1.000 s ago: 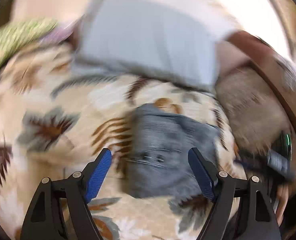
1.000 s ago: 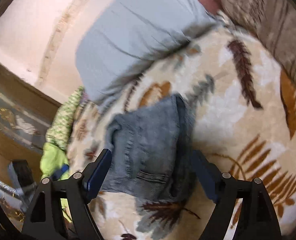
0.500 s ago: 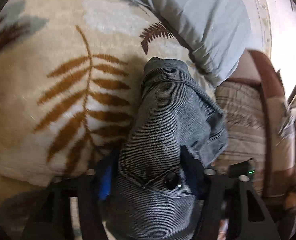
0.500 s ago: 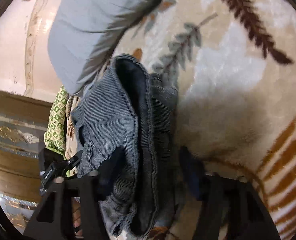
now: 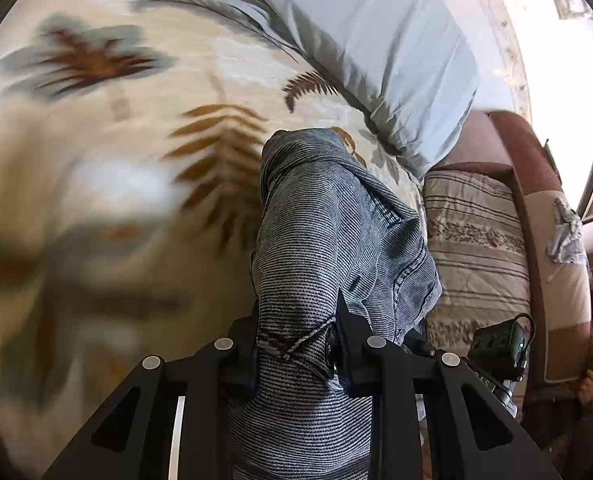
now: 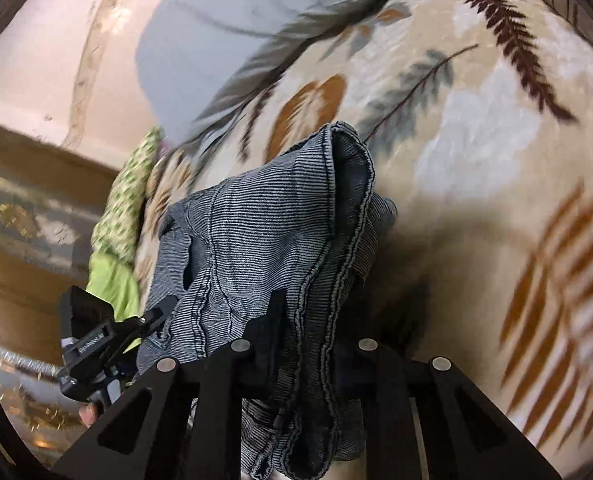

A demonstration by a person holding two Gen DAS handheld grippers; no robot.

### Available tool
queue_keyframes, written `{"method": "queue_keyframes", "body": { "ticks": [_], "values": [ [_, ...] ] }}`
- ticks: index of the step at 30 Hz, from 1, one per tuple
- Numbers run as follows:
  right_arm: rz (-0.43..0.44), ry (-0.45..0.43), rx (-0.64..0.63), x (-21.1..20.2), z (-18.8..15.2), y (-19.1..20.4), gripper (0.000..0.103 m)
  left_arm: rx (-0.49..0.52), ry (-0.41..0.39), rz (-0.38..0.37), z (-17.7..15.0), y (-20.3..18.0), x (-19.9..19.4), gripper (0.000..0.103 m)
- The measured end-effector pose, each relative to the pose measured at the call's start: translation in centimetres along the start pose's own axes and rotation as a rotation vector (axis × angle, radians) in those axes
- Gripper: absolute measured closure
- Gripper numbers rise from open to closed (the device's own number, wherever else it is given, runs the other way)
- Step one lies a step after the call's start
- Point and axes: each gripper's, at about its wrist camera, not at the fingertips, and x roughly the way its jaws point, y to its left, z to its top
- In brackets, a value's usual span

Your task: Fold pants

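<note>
Both grippers closing on the grey pants

We see the left gripper [image 5: 294,344] narrowing its jaws around a bunched fold of the pants [image 5: 336,232], cloth pinched between them. Our right gripper [image 6: 308,340] likewise closes on the hem edge. The pants stretch ahead of both grippers over the leaf-patterned bedspread [image 5: 116,128], a pale blue pillow [image 5: 368,40] beyond.

left hand-held gripper [image 5: 294,354] closing on grey pants [image 5: 328,240] over leaf-print blanket [image 5: 136,128].
</note>
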Motion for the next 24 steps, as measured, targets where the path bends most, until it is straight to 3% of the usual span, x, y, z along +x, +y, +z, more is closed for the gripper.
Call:
{"method": "queue_keyframes", "body": {
  "ticks": [6,13,18,24],
  "values": [
    [0.022,0.053,-0.054,-1.1,-5.8,2.8,0.085,-0.026,-0.059,0.052,-5.2,1.4,-7.7,0.077],
    [0.019,0.041,-0.168,-2.5,-4.8,6.9,0.085,0.034,-0.138,0.063,-4.8,-1.1,-12.2,0.076],
    [0.005,0.027,-0.213,-2.3,-1.5,8.8,0.085,0.083,-0.149,0.067,-1.8,-2.6,-12.0,0.076],
    [0.015,0.036,-0.179,0.7,1.3,7.1,0.085,0.074,-0.127,0.087,1.2,-0.3,-6.4,0.076]
  ]
}}
